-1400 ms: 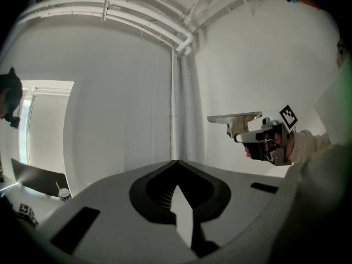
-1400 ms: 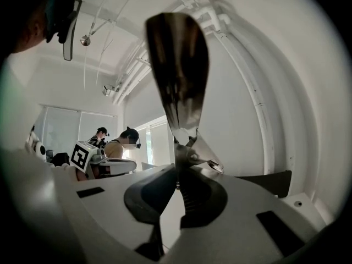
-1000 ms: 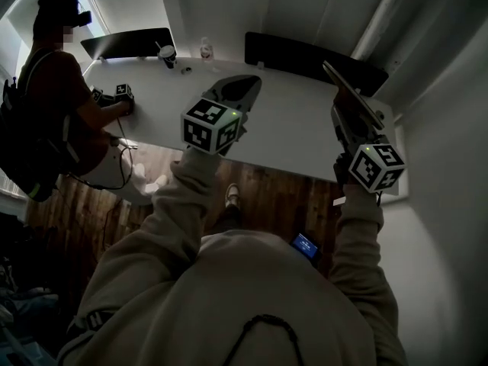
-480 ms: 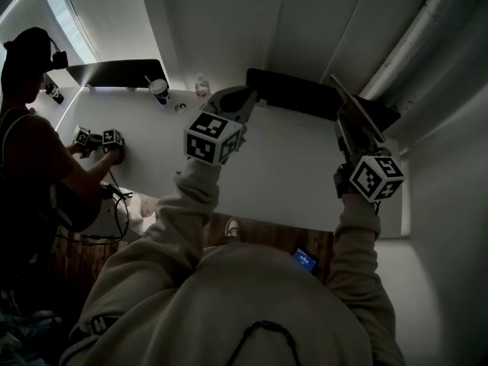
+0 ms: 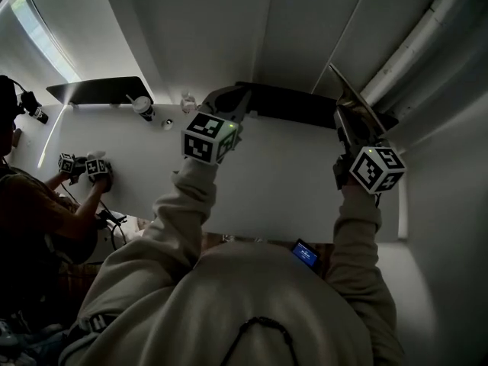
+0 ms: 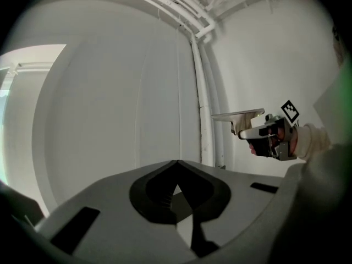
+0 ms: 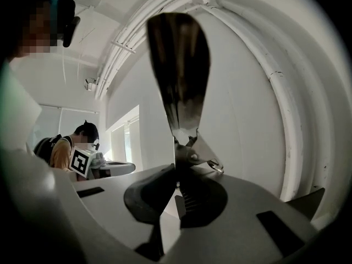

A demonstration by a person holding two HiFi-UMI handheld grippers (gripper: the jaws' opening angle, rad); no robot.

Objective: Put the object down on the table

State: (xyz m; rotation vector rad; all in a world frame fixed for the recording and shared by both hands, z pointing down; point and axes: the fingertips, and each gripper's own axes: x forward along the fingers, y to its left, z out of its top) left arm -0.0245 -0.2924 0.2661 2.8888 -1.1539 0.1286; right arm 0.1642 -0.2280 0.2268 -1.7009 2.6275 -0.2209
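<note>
Up over the right end of the worktop [image 5: 290, 170], the object [image 7: 179, 76] is in the air: a thin, flat, dark blade that widens toward its top, standing upright. The right hand-held gripper [image 7: 176, 183] pinches it at its metal base, jaws pressed on it. It looks well clear of the surface, so the whole descent has yet to come. To do this well, I'd tip the blade forward and lower the wrist until its flat side meets the white top, and part the jaws only then, because a thin blade let go on edge would likely topple and clatter. The left hand-held gripper [image 6: 176, 166] is raised alongside, jaws pressed together on nothing, and is well apart from the blade. As for room, the bare stretch between the two arms is the safe landing zone. A dark panel [image 5: 305, 105] crowds the far edge, and the worktop's right edge sits close to the wall with its pipe [image 5: 412, 44]. A cup [image 5: 141, 105] and another person [image 5: 46, 204] are well off to the left.
</note>
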